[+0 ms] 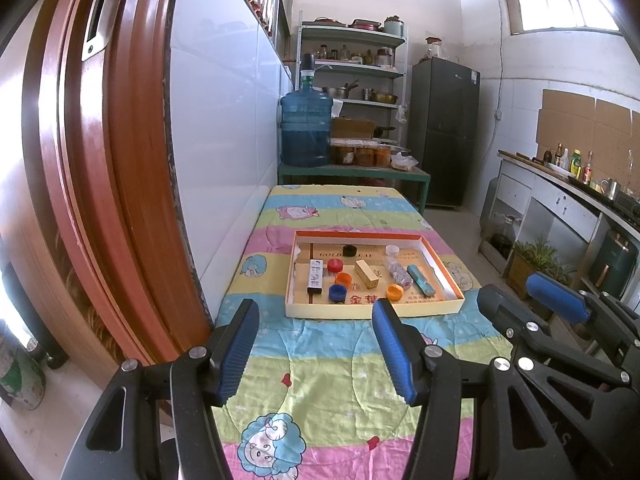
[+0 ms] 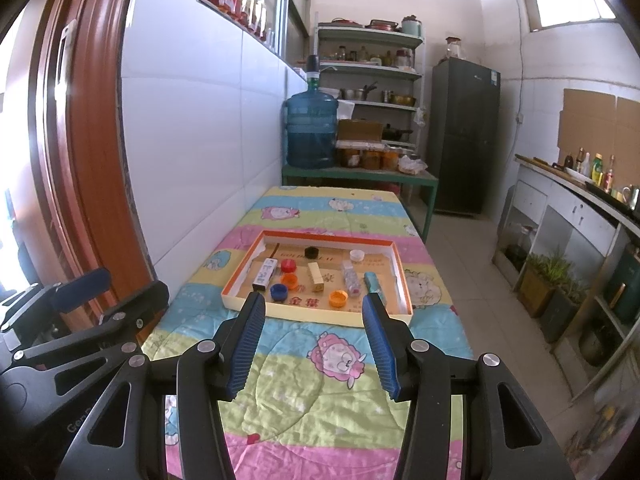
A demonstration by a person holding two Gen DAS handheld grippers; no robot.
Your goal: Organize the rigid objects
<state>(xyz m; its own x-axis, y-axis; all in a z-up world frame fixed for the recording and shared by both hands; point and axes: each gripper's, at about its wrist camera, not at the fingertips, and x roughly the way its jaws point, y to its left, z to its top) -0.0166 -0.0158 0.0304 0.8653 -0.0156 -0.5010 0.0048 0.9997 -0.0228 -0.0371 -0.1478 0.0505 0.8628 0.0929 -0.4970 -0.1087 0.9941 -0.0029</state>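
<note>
Two grippers, left [image 1: 316, 344] and right [image 2: 314, 344], spread and empty, short of tray [image 1: 372, 310]. Bottle caps [image 1: 343, 279] look light, stiff, slippery; pinch across rims.

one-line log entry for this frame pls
phase: pre-grasp | left gripper: open, empty | right gripper: open, empty | tray: on quilt, holds caps, boxes, bottle | contact: none

Open quilt [image 1: 320, 380] in the lower centre is being left unobstructed up to the tray [image 1: 448, 264]; passage at frame left is being blocked by the door [image 1: 100, 200].
</note>
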